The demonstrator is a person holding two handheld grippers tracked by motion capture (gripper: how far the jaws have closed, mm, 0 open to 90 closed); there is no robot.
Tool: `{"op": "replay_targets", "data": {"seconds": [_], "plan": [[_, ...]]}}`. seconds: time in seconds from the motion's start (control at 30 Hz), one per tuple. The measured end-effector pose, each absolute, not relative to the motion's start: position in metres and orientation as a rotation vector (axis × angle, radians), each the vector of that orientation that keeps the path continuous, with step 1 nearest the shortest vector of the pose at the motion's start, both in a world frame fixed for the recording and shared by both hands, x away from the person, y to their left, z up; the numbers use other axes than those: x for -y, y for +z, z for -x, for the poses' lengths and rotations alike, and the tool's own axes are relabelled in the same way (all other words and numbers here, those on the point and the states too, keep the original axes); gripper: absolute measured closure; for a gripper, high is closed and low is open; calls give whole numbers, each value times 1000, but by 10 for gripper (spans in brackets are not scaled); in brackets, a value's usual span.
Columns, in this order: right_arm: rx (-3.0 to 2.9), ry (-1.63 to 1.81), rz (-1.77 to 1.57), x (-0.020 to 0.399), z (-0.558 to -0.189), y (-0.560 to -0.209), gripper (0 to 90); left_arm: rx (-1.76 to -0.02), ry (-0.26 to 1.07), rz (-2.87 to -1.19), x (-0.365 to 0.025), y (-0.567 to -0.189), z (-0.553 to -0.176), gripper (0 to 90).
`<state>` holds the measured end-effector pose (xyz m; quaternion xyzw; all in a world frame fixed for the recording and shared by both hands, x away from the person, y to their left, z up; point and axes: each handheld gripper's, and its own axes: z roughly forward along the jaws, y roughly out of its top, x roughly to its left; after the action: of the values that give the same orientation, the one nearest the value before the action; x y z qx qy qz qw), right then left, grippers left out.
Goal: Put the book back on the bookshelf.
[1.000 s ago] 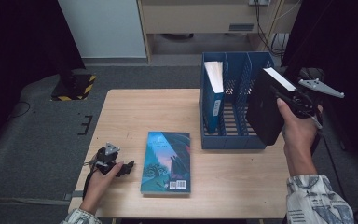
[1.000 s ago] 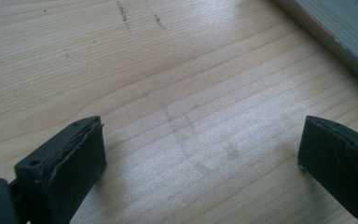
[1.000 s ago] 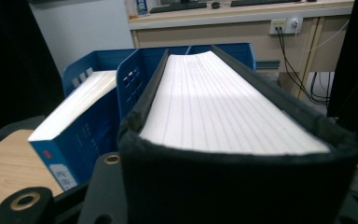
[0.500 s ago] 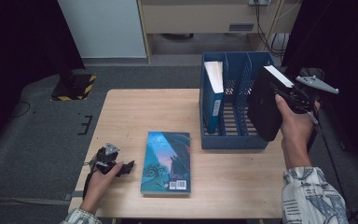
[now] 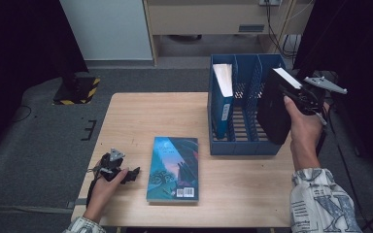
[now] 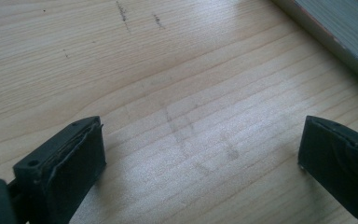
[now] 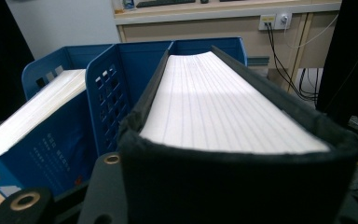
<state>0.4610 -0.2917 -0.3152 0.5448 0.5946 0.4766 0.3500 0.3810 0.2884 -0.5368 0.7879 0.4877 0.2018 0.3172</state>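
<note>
Black book (image 5: 274,108) clamped upright in right claw (image 5: 291,94), over blue rack (image 5: 245,145)

Left tongs (image 5: 135,173): black, brass screw near base, worn pads. Right tongs (image 5: 284,90): black, grey three-cornered plate on top. Sleeves (image 5: 323,204): white, dark print.

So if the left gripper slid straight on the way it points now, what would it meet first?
Probably the book lying flat. The left gripper rests on the table, jaws open and empty, pointing toward that book's near edge, with bare wood between.
</note>
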Motion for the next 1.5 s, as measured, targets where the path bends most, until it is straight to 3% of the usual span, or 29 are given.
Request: {"op": "replay_targets", "data": {"seconds": [1.5], "plan": [[-1510,1210,-1443,290,-508,-325,533,-1280,526,-2076,-288,-537,-382,0]]}}
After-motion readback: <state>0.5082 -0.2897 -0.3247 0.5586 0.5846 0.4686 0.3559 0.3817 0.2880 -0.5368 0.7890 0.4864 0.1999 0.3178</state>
